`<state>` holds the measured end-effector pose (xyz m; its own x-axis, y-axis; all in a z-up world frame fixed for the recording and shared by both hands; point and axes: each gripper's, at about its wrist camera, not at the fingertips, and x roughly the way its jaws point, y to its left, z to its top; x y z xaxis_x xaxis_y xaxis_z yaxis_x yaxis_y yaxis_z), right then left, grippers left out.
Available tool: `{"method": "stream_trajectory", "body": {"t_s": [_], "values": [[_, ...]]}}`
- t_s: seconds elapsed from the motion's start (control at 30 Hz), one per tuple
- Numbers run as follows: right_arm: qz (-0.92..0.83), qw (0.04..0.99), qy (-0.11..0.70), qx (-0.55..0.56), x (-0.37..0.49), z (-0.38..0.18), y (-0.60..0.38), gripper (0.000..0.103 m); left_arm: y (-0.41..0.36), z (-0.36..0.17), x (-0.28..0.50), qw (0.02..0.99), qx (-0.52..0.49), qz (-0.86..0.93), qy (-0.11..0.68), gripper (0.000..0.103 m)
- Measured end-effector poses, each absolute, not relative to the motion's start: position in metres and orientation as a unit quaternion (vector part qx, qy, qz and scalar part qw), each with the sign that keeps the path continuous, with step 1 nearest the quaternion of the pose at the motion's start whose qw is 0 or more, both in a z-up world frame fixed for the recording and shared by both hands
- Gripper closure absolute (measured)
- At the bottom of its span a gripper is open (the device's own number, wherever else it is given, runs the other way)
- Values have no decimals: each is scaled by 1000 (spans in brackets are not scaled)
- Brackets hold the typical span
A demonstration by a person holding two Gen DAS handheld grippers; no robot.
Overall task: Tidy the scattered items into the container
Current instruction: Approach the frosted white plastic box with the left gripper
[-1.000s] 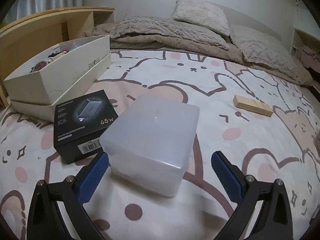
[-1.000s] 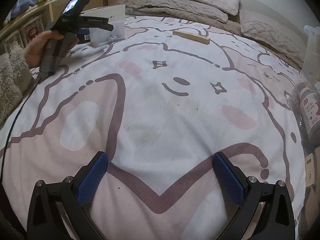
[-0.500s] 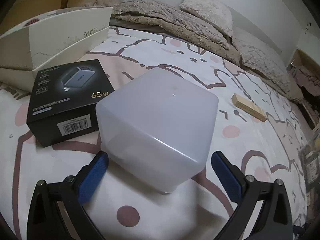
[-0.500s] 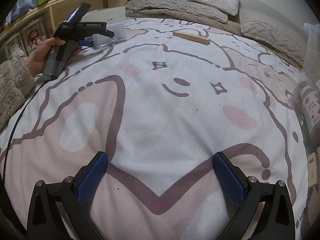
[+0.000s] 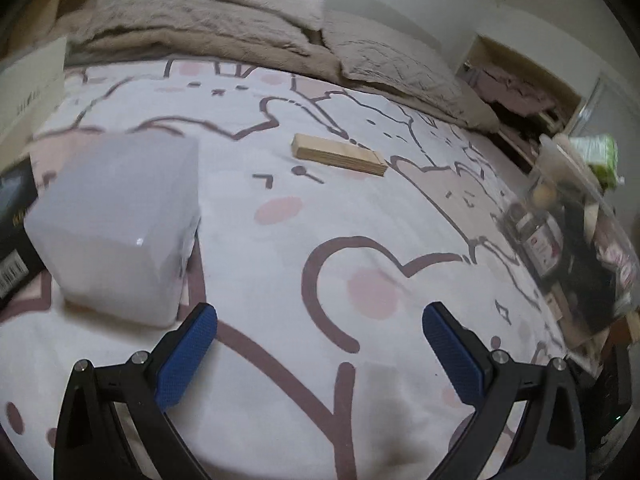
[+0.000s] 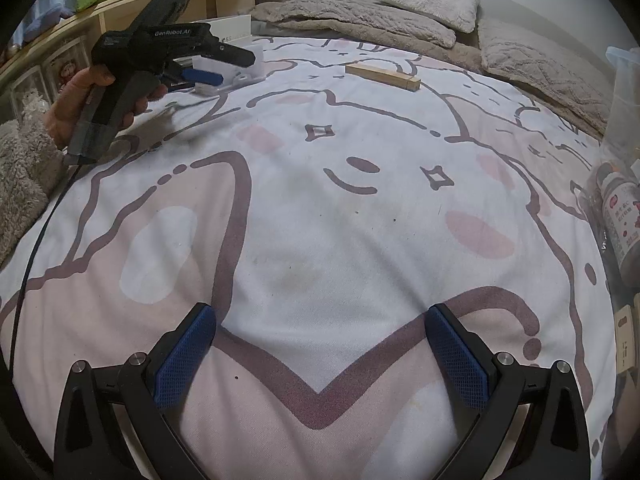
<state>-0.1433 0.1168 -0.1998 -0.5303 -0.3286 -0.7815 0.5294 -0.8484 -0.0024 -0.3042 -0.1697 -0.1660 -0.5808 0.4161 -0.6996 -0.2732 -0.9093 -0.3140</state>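
A black charger box sat at nine o'clock on the cartoon-print bed sheet, touching a frosted white plastic box. The left gripper hovered low over the sheet, jaws wide apart and empty, the frosted box just off its left finger. A pale wooden block lay at twelve o'clock, well apart. The clear plastic container, already part filled, stood at three o'clock. The right gripper hung level above bare sheet, jaws wide, holding nothing, probably waiting.

Black box cut by edge
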Motion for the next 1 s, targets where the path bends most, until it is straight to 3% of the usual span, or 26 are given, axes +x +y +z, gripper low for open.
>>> {"method": "stream_trajectory", "body": {"t_s": [0.23, 0.5, 1.0], "values": [[-866, 249, 118, 416, -144, -199, 117, 0, -209, -141, -303, 53, -358, 930, -63, 0], [-866, 249, 117, 417, -144, -199, 117, 0, -243, -158, -323, 11, -373, 927, -23, 0], [-851, 251, 105, 449, -156, -193, 114, 0, -217, -180, -340, 110, -414, 903, -31, 0]]}}
